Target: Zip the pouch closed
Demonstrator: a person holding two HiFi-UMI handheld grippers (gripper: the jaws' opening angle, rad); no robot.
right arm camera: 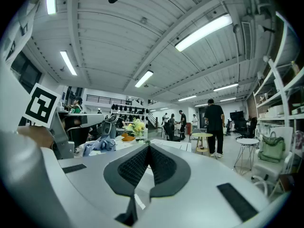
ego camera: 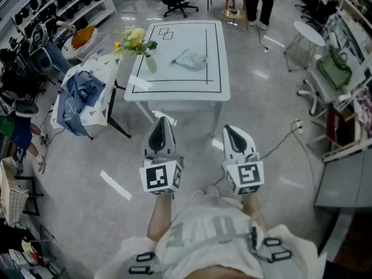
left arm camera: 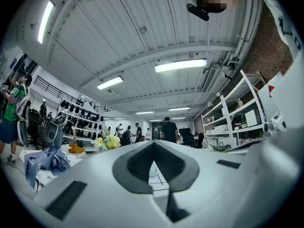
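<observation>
1. Grey workshop floor lies between the person and a white worktop [ego camera: 174, 77] ahead, with chairs and shelving around it.
2. On the worktop's far half lies the pouch [ego camera: 190, 59], its long axis roughly across the view, with flowers [ego camera: 135, 40] to its left.
3. Both closed and empty, the left tool [ego camera: 162, 122] and right tool [ego camera: 231, 131] are held about level, well short of the worktop.
4. The pouch lies ahead between them, slightly nearer the left tool. The near edge looks free for an approach.

Left gripper [left arm camera: 153, 149] with jaws pressed together and nothing between them, yellow flowers [left arm camera: 110, 140] beyond at left, blue cloth [left arm camera: 45, 160] far left, person in black [left arm camera: 168, 129] standing behind, shelving [left arm camera: 232, 120] at right
</observation>
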